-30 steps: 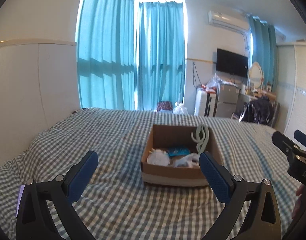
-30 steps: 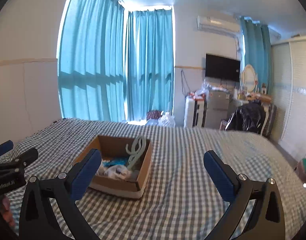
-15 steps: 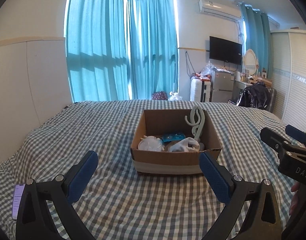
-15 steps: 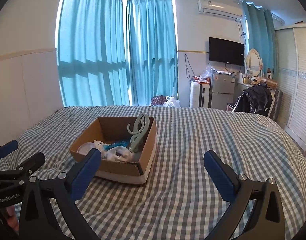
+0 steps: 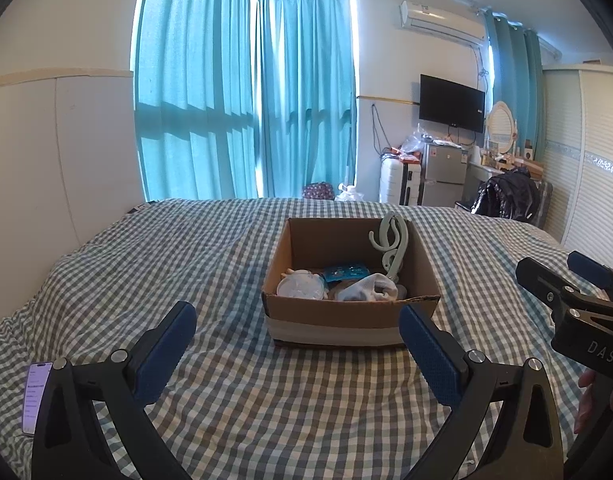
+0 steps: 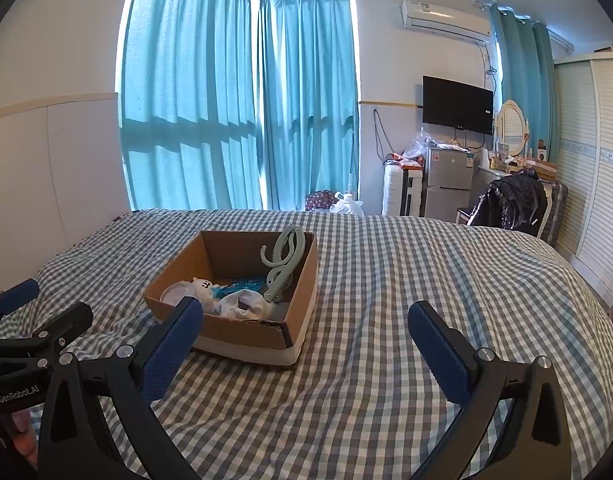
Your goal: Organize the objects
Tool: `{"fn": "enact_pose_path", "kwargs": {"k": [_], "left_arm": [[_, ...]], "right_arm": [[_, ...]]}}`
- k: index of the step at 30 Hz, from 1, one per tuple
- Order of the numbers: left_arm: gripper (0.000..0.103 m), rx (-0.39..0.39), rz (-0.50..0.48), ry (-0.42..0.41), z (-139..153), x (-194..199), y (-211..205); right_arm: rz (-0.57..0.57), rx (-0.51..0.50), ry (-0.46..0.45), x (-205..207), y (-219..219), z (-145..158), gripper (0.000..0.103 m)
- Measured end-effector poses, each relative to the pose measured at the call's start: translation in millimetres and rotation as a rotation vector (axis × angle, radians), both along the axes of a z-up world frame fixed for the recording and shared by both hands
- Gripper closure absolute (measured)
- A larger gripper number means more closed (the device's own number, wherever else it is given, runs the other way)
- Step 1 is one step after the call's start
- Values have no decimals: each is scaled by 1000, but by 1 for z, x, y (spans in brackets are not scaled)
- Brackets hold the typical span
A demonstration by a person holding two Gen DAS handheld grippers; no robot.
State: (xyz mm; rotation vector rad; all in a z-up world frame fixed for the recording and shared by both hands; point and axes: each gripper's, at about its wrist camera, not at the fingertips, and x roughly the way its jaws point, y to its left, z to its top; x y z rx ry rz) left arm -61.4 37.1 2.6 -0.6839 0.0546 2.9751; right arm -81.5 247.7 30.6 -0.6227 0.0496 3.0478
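Observation:
An open cardboard box (image 5: 348, 322) (image 6: 242, 330) sits on the checked bed. Inside lie a pale green folding hanger (image 5: 392, 246) (image 6: 282, 260) leaning on the right wall, white socks (image 5: 368, 292) (image 6: 242, 304), a blue packet (image 5: 342, 272), a round clear lid (image 5: 300, 288) and a white plush toy (image 6: 202, 286). My left gripper (image 5: 296, 350) is open and empty just in front of the box. My right gripper (image 6: 304, 346) is open and empty, to the right of the box's near corner.
A phone (image 5: 36, 396) lies on the bed at the left edge. The checked bedspread (image 6: 426, 280) stretches around the box. Beyond the bed stand teal curtains (image 5: 246, 100), a suitcase (image 5: 398, 180), a small fridge (image 5: 442, 176) and a wardrobe (image 5: 586, 152).
Both grippers have tilted down and come closer to the box, which now shows larger and lower in both views. Both stay open and empty.

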Motion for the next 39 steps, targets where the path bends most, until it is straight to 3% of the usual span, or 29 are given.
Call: {"fn": "enact_pose_path", "kwargs": {"k": [39], "left_arm": [[0,8,17,-10,1,0,-11]], "right_arm": [[26,20,-10,1,-8,3,0]]}}
